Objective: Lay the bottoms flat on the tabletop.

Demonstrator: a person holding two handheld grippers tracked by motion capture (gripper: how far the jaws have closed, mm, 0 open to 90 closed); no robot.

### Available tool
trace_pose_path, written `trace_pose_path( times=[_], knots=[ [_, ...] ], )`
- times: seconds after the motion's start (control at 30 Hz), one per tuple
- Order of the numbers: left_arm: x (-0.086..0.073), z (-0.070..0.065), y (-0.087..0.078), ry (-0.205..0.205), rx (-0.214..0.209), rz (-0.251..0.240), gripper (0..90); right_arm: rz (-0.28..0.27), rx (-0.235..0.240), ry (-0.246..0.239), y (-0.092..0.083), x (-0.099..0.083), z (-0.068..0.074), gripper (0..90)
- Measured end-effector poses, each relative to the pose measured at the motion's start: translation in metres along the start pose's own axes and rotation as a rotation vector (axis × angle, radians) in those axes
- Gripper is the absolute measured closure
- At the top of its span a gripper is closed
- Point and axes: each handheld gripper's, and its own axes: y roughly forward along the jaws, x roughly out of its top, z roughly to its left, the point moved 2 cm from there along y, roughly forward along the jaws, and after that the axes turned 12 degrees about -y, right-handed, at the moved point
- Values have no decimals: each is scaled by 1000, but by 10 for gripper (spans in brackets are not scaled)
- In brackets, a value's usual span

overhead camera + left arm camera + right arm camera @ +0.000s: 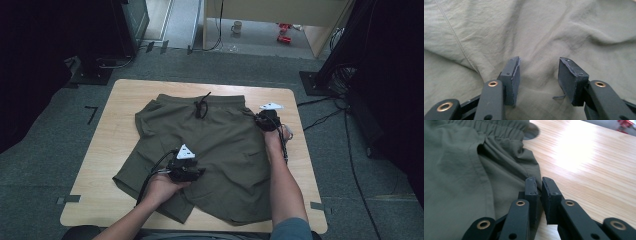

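Olive shorts [215, 145] on wooden table [107, 135]

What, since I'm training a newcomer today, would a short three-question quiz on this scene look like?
1. True or false: the left tool has its jaws standing apart over the shorts.
2. Where is the right tool? A: at the shorts' edge near the waistband. B: at a leg hem. C: off the table.
3. What dark thing lies at the middle of the waistband?
Key: 1 true; 2 A; 3 the drawstring.
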Motion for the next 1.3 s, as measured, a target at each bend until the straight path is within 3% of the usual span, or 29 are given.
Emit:
trace_pose_path(
  times=[0.13,0.2,0.33,0.47,0.6,0.8,0.87,0.97,1.1,1.3],
  knots=[
    [2,0,-1,4,-3,-3,517,22,-29,52,-2,-1,-4,746],
    [6,2,-5,-6,-5,-34,515,21,-32,71,-6,0,-5,744],
    [17,13,-14,-19,2,-53,502,-1,0,121,-17,6,-3,704],
    [29,24,-29,-32,10,-88,490,-35,29,129,-33,15,4,676],
    [36,40,-45,-10,65,-108,486,-59,54,95,-48,20,18,657],
    [35,70,-63,-31,142,-120,486,-47,109,19,-56,12,50,607],
    [32,76,-67,-23,169,-118,478,-33,144,11,-55,8,64,539],
    [27,84,-72,-24,195,-118,476,-36,175,14,-55,6,75,506],
    [18,93,-83,-17,235,-112,473,-40,191,-22,-51,5,91,463],
    [2,111,-98,-51,273,-133,465,-27,205,-51,-38,3,103,453]
  ],
)
